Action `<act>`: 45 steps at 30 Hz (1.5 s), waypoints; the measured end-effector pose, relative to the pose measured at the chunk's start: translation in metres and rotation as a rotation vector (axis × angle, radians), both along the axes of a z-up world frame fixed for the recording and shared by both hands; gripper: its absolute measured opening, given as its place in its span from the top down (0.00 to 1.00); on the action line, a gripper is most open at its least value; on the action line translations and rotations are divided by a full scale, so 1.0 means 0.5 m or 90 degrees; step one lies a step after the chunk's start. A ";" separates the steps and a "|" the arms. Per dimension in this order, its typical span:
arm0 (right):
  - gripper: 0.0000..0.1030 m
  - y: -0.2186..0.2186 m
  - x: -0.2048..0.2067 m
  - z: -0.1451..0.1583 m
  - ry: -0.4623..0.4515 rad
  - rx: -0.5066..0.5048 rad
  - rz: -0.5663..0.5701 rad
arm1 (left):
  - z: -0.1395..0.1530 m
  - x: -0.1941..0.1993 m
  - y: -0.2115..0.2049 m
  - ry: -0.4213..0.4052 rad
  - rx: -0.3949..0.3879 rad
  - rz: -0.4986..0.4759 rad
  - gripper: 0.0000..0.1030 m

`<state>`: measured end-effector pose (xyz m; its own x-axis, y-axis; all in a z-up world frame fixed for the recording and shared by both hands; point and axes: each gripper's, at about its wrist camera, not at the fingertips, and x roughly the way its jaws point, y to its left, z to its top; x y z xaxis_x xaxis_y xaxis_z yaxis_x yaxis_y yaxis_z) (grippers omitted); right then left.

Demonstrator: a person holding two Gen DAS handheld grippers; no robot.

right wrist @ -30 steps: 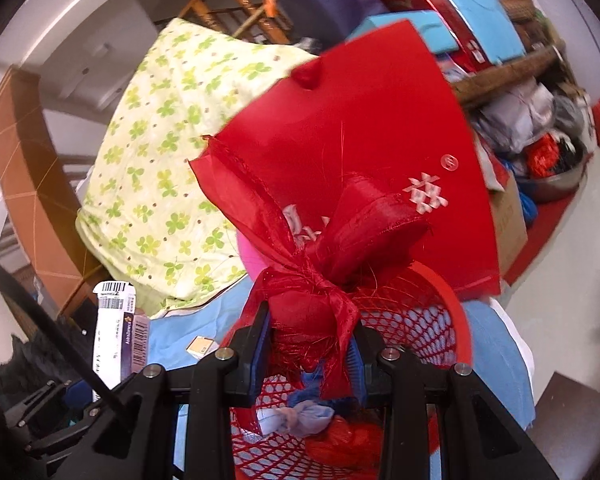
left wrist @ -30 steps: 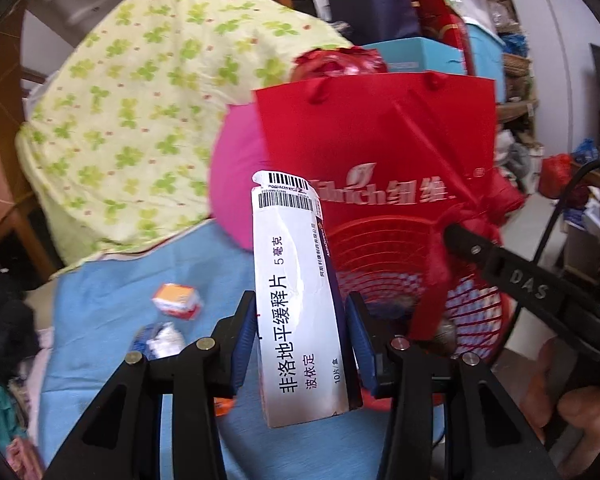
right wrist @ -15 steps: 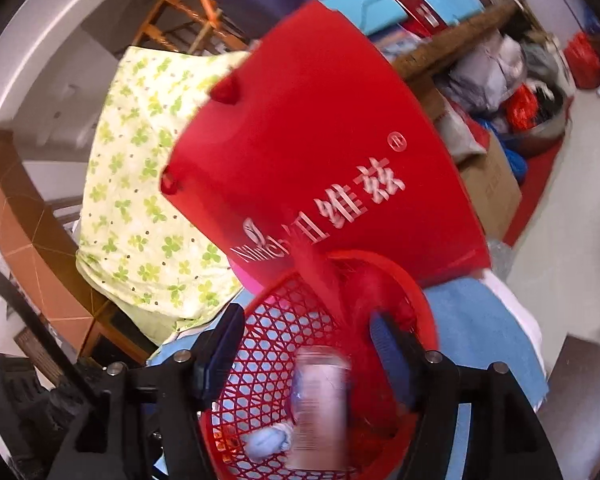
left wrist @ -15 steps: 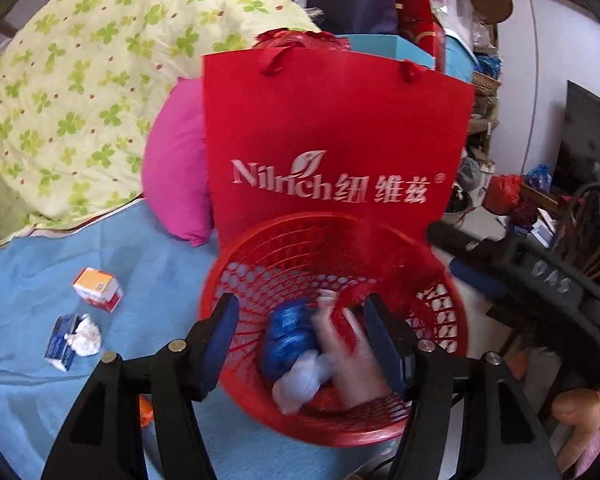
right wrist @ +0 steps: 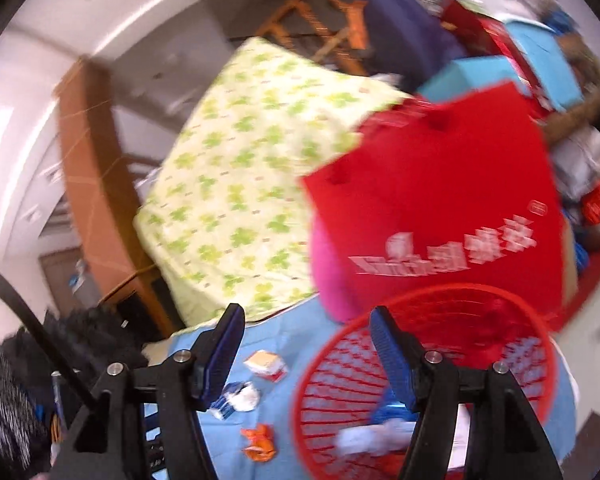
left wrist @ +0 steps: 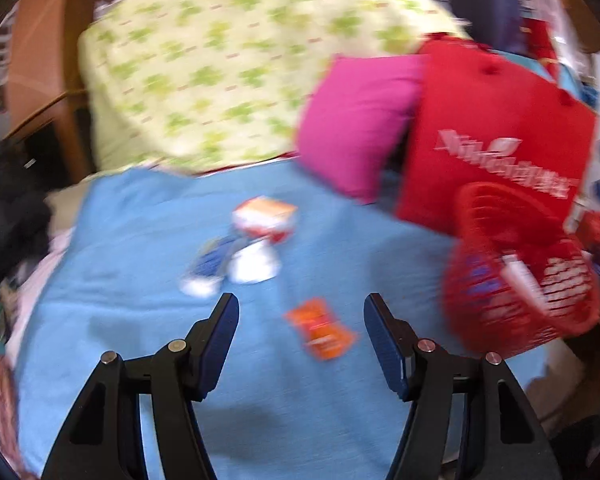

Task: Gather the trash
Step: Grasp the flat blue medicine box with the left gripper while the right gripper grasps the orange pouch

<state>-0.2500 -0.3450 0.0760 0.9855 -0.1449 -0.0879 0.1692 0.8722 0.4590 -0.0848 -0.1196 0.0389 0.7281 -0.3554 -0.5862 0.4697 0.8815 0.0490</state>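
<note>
Both hand-held grippers are held apart with nothing between the pads: the left hand-held gripper over the blue cloth, where an orange wrapper and a small box are scattered (all blurred); the right hand-held gripper beside the red basket.

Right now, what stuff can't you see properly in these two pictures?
- Printing on the orange wrapper, left wrist view: motion blur.
- Small box and the blue-and-white scraps, left wrist view: blurred, labels unreadable.
- What lies deep in the red basket, right wrist view: hidden by the right gripper fingers and blur.
</note>
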 end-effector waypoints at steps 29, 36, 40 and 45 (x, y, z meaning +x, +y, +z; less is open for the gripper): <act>0.61 0.214 0.464 -0.284 0.495 -0.017 0.224 | -0.135 0.250 0.154 0.138 -0.058 0.067 0.36; 0.64 0.207 0.492 -0.319 0.536 0.024 0.219 | -0.159 0.337 0.084 0.150 -0.053 0.050 0.32; 0.63 0.201 0.492 -0.324 0.532 0.034 0.224 | -0.175 0.377 0.047 0.157 -0.021 0.052 0.32; 0.63 0.191 0.489 -0.327 0.524 0.056 0.231 | -0.199 0.418 0.034 0.191 -0.005 0.071 0.32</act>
